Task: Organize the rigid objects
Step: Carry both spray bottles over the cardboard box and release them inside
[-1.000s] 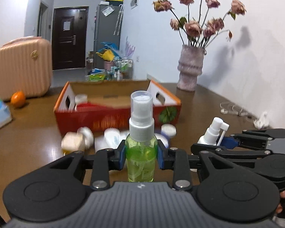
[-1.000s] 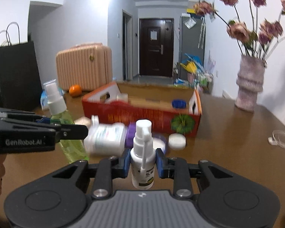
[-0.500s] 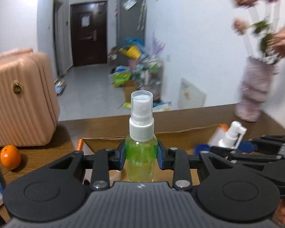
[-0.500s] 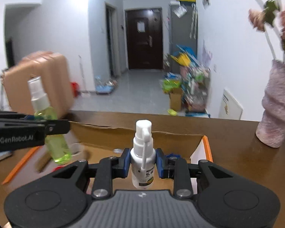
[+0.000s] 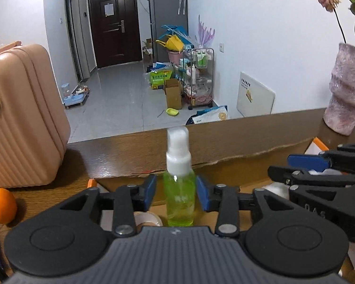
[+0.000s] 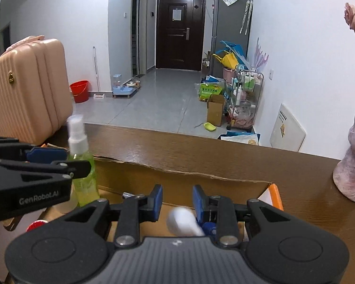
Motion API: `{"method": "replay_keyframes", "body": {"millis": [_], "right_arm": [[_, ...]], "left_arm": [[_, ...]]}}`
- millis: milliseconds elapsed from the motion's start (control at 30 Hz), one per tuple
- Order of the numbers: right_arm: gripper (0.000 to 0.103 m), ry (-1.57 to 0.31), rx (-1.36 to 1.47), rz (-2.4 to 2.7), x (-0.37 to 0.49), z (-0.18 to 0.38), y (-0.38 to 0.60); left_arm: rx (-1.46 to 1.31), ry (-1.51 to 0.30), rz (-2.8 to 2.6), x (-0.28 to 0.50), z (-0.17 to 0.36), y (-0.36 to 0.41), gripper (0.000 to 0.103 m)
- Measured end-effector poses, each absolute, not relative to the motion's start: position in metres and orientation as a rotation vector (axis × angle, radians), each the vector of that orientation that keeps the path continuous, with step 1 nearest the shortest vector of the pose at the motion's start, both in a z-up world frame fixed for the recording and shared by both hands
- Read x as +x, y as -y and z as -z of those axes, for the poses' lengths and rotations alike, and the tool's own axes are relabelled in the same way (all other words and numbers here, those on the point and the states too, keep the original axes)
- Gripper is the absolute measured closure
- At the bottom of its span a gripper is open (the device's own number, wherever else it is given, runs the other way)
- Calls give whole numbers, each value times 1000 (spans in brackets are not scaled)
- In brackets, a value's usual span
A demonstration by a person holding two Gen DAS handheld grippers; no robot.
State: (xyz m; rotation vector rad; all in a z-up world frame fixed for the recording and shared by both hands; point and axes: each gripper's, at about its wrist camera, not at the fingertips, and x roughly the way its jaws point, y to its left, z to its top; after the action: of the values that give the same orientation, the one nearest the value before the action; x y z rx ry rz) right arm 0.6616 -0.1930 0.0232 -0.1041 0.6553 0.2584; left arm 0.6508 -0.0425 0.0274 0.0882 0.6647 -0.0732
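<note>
Right wrist view alone shows the right claw point(image 6: 177, 200) spread apart with a blurred white bottle point(image 6: 182, 221) tilted below it inside the cardboard box point(image 6: 182, 170), plus a red bucket point(image 6: 79, 91) on the hallway floor. Left wrist view alone shows an orange point(image 5: 2, 204) on the brown wooden counter point(image 5: 120, 156) and the left claw point(image 5: 176, 193) around one upright green spray bottle point(image 5: 179, 201) over the box, its pads just beside the bottle with a slight gap, so I cannot tell whether it grips. Both views share one pink suitcase point(image 5: 23, 116), one pink vase point(image 5: 346, 94) and a dark door point(image 6: 178, 29) down a grey-tiled hall.
</note>
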Motion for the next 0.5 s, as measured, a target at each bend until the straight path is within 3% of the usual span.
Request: {"method": "replay_keyframes", "body": {"millis": [200,400,500], "right_arm": [[75,-616,-90,-242,638,-53,202],[65,-558,-115,-246,588,-102,223],[64,-540,-122,-243,554,-124,239]], "left_arm": [[116,-676,71,629,-44,37,41],[104,-639,40,574,-90,18,35],[105,-604,27,535,-117,8,33]]}}
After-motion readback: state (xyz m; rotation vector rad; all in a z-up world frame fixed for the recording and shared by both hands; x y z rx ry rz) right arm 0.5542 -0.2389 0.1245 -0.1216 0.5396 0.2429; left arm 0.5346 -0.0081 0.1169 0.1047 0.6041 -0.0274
